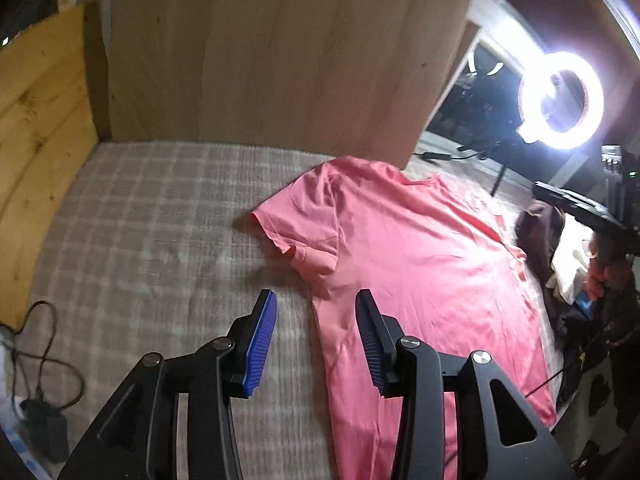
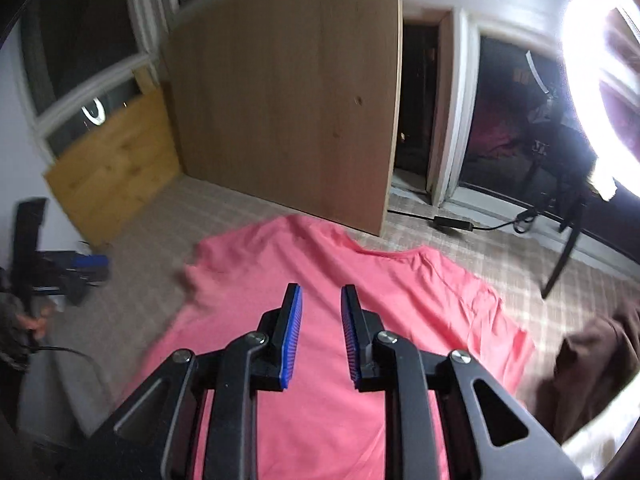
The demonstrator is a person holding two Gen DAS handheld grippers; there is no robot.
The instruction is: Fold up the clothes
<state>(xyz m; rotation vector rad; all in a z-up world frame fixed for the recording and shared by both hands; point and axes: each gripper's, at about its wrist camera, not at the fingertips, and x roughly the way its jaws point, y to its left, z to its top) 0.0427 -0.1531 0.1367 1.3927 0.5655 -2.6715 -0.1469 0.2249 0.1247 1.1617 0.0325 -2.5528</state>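
1. No brand, label or legible writing could be read on any item in either view.
2. Pink T-shirt lay spread flat on the checked bed cover, long axis running away from the jaws, collar at the far end near the wooden board, hem toward the cameras.
3. Fabric was smooth, thin knit with shallow creases; one short sleeve stuck out sideways, its edge slightly rumpled.
4. Left gripper: jaws wide apart, holding nothing, hovering above the shirt's side edge; one blue ribbed pad over the cover, the other over the pink cloth.
5. Right gripper: jaws apart with a narrower gap, holding nothing, above the middle of the shirt.
6. Bed cover was a grey-beige woven plaid.
7. Brown garment sat crumpled to the right of the right jaws, just beside the shirt's sleeve.
8. Lit ring light stood beyond and right of the left jaws; black cable lay to their left.
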